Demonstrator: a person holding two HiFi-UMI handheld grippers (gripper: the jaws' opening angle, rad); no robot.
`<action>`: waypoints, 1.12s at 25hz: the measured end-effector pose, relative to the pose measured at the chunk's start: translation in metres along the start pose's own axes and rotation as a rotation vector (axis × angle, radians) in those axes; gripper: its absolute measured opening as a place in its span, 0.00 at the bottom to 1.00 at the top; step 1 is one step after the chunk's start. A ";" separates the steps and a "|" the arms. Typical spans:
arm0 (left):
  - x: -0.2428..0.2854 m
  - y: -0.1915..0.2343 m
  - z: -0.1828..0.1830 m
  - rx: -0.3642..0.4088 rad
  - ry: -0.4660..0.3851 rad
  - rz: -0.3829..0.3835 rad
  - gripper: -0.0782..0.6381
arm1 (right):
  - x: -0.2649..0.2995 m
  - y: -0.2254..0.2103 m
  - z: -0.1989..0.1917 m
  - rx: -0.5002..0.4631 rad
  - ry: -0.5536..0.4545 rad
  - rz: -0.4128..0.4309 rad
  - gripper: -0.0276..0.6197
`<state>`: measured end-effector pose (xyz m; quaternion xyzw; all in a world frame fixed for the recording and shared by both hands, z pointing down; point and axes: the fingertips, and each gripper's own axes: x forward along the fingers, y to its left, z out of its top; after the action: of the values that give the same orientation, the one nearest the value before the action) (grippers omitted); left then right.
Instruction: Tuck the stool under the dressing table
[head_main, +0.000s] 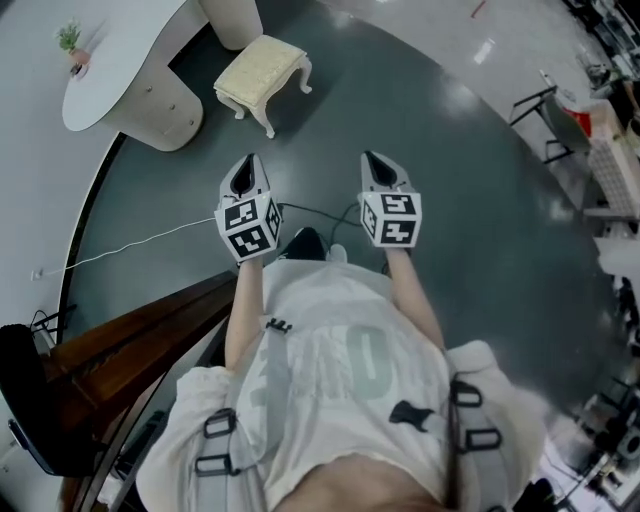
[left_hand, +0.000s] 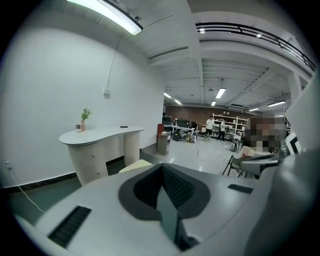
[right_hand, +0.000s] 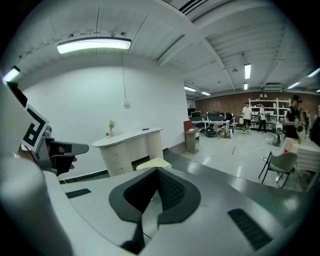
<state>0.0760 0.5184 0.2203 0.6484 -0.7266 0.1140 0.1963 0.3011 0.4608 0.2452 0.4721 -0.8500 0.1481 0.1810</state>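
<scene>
A cream cushioned stool (head_main: 262, 78) with white curved legs stands on the dark floor, out in front of a white kidney-shaped dressing table (head_main: 135, 70). Both grippers are held side by side well short of the stool, with bare floor between. My left gripper (head_main: 244, 176) is shut and empty. My right gripper (head_main: 378, 170) is shut and empty too. In the left gripper view the dressing table (left_hand: 100, 136) is far ahead at the left and the stool (left_hand: 135, 166) peeks over the jaws. In the right gripper view, the stool (right_hand: 152, 163) sits before the dressing table (right_hand: 127, 140).
A small potted plant (head_main: 71, 45) stands on the dressing table. A white cable (head_main: 130, 245) runs across the floor at the left. A dark wooden piece of furniture (head_main: 120, 350) is close on my left. A chair (head_main: 540, 105) and people (right_hand: 261, 118) are far off to the right.
</scene>
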 end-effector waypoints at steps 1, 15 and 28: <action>0.000 -0.004 -0.004 -0.007 0.004 -0.001 0.12 | -0.001 -0.005 -0.003 -0.004 0.009 -0.003 0.05; 0.075 -0.011 0.008 0.011 0.006 -0.027 0.12 | 0.052 -0.042 0.000 -0.003 0.037 -0.009 0.05; 0.230 0.003 0.082 0.033 0.018 -0.104 0.12 | 0.170 -0.092 0.041 0.127 0.077 -0.071 0.05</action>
<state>0.0427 0.2776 0.2465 0.6875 -0.6880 0.1214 0.1980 0.2899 0.2687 0.2923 0.5064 -0.8140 0.2134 0.1882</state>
